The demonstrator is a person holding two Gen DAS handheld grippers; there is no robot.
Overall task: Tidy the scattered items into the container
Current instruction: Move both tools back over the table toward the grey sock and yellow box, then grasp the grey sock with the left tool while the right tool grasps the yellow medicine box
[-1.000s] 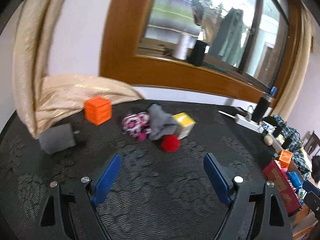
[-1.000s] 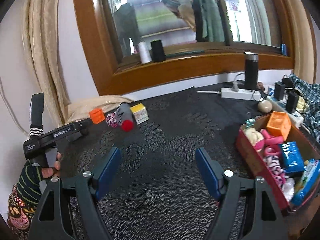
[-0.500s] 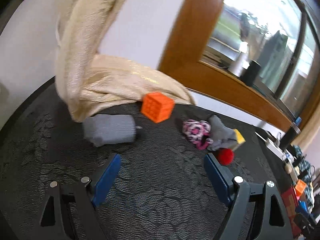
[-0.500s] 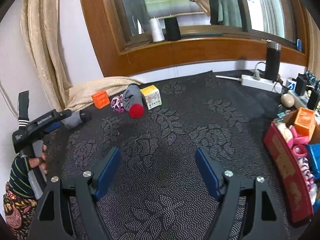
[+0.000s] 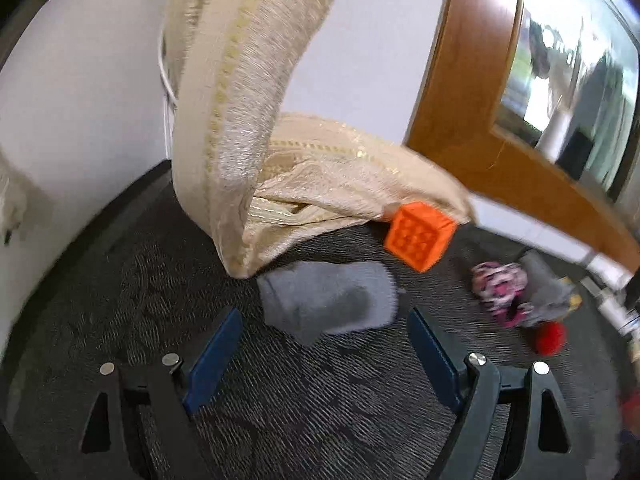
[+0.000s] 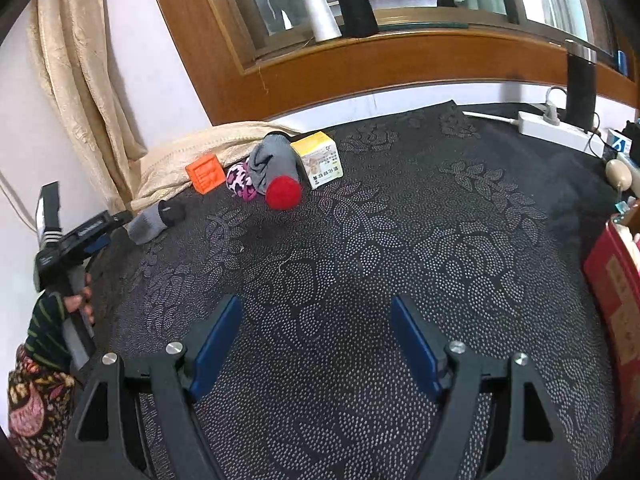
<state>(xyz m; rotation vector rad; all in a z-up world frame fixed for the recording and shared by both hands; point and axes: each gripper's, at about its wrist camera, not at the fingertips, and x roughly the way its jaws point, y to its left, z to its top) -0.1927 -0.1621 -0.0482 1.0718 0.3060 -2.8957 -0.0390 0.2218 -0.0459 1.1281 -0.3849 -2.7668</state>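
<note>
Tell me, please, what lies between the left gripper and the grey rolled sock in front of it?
Nothing: in the left wrist view only bare dark patterned tablecloth separates the open left gripper from the grey rolled sock.

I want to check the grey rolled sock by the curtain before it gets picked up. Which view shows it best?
The left wrist view: the grey rolled sock fills the middle, just ahead of the open left gripper, though slightly blurred. The right wrist view shows it small and far off, beside the curtain.

Left gripper (image 5: 322,344) has advanced toward the rolled grey fabric sock (image 5: 328,300), now just ahead of its jaws. Right gripper (image 6: 316,340) has lowered toward the table (image 6: 400,240).
</note>
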